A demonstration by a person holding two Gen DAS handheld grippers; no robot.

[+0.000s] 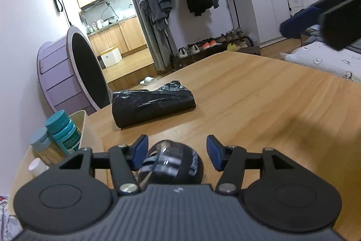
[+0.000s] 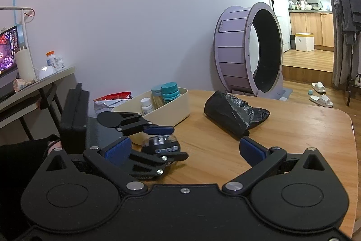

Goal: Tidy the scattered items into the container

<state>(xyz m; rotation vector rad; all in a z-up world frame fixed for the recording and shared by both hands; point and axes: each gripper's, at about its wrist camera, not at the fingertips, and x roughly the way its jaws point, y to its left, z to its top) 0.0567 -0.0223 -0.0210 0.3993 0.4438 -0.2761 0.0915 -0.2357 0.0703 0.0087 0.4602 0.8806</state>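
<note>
dark clear-domed ball point(image 1: 171, 164) on table; black bag roll point(image 1: 153, 105) lying beyond; cream container point(image 2: 167, 108) holds bottles.

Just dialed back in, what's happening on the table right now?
The left gripper has its fingers around a dark ball with a clear shell on the wooden table, beside the cream bin; the fingers are still apart and only the left one appears to touch it. The bin already holds a teal-capped bottle, another bottle with a pale blue cap and a small white bottle. A black plastic bag roll lies out on the table. The right gripper is open, empty and hovering nearby.
</note>
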